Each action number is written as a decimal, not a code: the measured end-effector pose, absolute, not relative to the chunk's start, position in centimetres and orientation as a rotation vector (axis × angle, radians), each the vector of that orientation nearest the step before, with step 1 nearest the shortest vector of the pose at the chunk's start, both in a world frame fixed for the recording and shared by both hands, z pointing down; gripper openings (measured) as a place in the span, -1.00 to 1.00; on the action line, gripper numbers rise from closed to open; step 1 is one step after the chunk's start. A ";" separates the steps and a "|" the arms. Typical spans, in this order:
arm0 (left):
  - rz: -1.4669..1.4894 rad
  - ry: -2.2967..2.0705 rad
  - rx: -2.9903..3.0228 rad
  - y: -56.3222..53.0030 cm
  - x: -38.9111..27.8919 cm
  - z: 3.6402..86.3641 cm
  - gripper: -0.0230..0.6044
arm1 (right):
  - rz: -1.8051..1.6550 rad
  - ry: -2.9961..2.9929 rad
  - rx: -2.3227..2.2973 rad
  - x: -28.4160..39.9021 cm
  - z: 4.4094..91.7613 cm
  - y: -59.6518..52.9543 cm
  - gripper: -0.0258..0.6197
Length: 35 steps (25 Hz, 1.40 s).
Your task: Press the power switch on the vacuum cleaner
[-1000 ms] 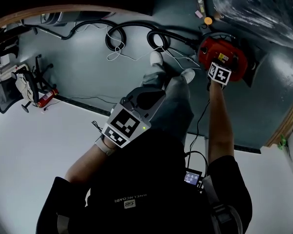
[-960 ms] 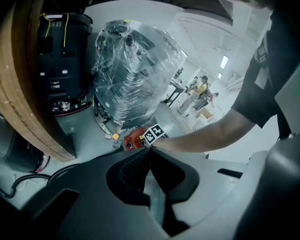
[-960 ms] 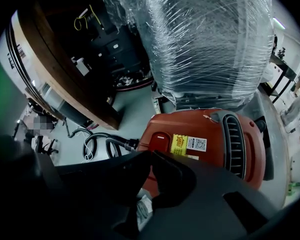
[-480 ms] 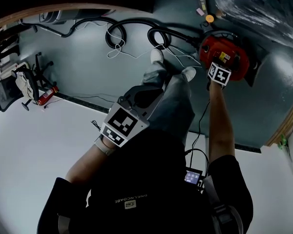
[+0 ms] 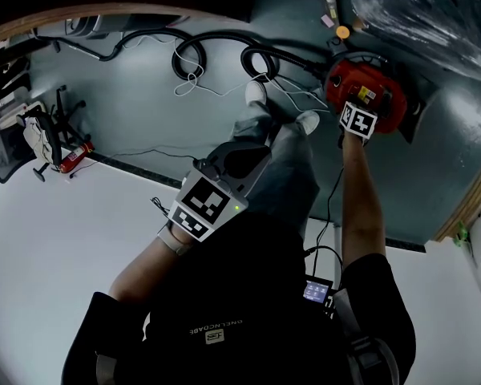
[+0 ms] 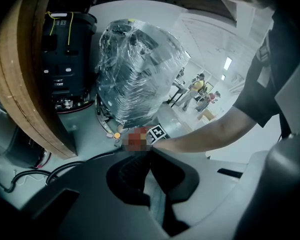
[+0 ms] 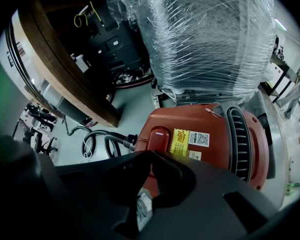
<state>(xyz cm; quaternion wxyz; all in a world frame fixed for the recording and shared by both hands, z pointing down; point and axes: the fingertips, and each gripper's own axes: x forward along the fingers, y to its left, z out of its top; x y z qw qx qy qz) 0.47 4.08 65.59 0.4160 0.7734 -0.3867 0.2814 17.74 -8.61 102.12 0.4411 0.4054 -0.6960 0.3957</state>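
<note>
**Right tool at the vacuum's switch**

The vacuum (image 5: 378,87), a red canister, stands on the grey floor (image 5: 144,95) just in front of a film-wrapped load (image 5: 417,14), to the right of the person's shoes (image 5: 309,122). A black hose (image 5: 260,58) leaves the canister's left side and lies in coils on the floor. The right tool (image 7: 152,152) reaches at arm's length down to the near top of the canister. In the right gripper view its jaws are pressed together with nothing between them. Their tips lie at the lower edge of the switch (image 7: 159,135), a raised red rectangular key beside a yellow label (image 7: 180,142). Whether the tips bear on the key cannot be told. The left tool (image 6: 150,152) is held close to the body above the person's legs, well apart from the vacuum. In the left gripper view its jaws are likewise pressed together on nothing and point toward the load.
</note>
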 end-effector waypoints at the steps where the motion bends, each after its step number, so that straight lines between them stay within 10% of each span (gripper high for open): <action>1: 0.703 -0.971 1.945 4.1 0.5 65.5 -0.88 | 0.983 -1.724 1.005 17.7 102.1 -8.6 -0.82; 35: 0.556 -1.083 2.168 -1.1 -4.0 51.5 -0.88 | 0.972 -2.098 1.132 10.6 68.6 -9.7 -0.82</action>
